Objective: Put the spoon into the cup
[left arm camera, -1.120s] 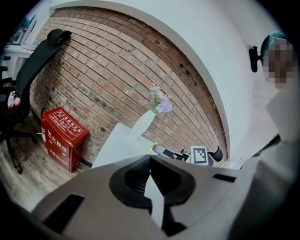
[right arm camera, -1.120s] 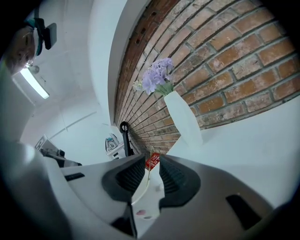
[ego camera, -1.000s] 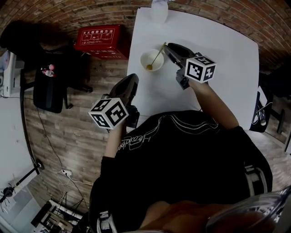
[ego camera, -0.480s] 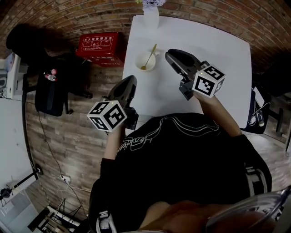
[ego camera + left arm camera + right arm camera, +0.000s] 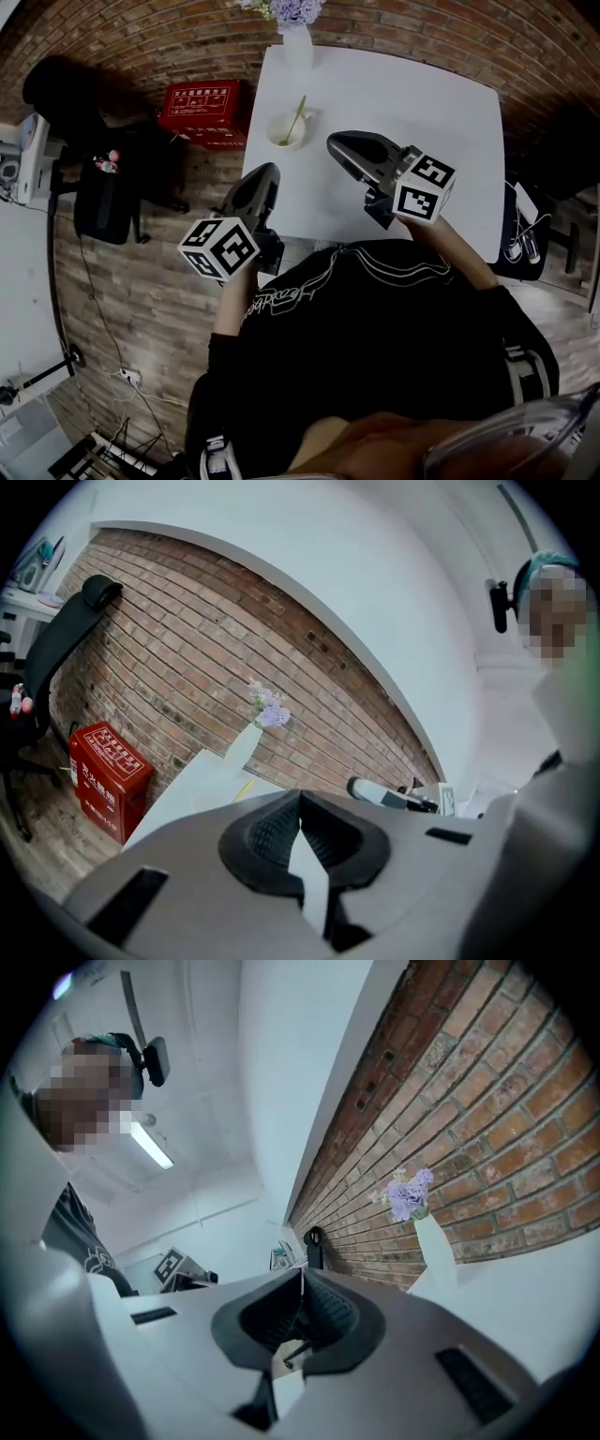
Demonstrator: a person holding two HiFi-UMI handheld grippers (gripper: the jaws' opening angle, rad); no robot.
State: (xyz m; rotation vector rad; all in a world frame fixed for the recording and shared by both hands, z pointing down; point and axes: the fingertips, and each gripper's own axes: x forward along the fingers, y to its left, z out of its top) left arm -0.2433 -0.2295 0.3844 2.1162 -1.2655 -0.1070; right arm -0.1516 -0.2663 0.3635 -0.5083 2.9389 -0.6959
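A small white cup point(image 5: 285, 132) stands on the white table point(image 5: 422, 122) near its left edge. A gold spoon point(image 5: 298, 116) stands in the cup, its handle leaning over the far rim; its yellow handle point(image 5: 243, 789) also shows in the left gripper view. My right gripper point(image 5: 336, 142) hovers over the table to the right of the cup, shut and empty, apart from the spoon. My left gripper point(image 5: 267, 171) hangs at the table's left edge, nearer me than the cup, shut with nothing in it. Both pairs of jaws meet at their tips in the gripper views point(image 5: 300, 792) point(image 5: 302, 1272).
A white vase with purple flowers point(image 5: 298, 36) stands at the table's far edge by the brick wall, just beyond the cup. A red box point(image 5: 202, 103) sits on the wooden floor left of the table. Beside it is a black chair point(image 5: 103, 187).
My right gripper has let go of the spoon's handle and drawn back from the cup toward me. The spoon stays in the cup. The left gripper has hardly moved.
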